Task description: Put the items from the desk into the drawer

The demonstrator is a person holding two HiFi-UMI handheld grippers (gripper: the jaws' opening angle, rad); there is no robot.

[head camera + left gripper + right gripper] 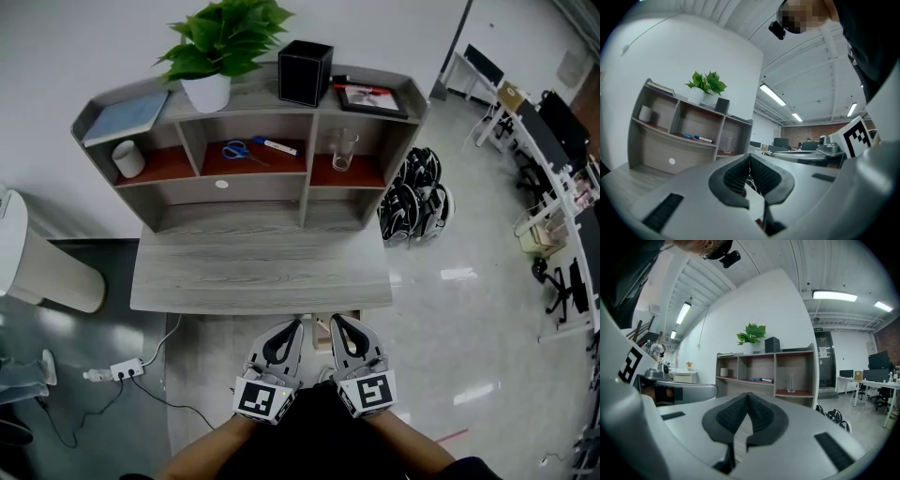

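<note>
**Bare desk top, both grippers shut**

Open office, grey desk (pixel 262 272), top bare. Scissors (pixel 236 149), pen (pixel 275 145) and glass (pixel 342 150) sit on hutch shelves. L gripper (pixel 294 325) and R gripper (pixel 337 322) at front edge, jaws together, empty. Drawer not clearly seen. Fits pre-opening or closed after loading, so next move unsettled.

Left of the worktop (pixel 262 272) we see a white rounded bin (pixel 37 262). Below it a white power strip (pixel 117 370) lies on the floor (pixel 469 309), with a black cable (pixel 173 401) running beside it. At the worktop's right end a heap of black-and-white headgear (pixel 417 199) rests on the glossy floor; we cannot tell its kind. Farther right stand white desks (pixel 548 183) with black office chairs (pixel 561 281). A short red line (pixel 450 436) marks the floor, and long strip lights (pixel 834 296) glow on the ceiling.
</note>
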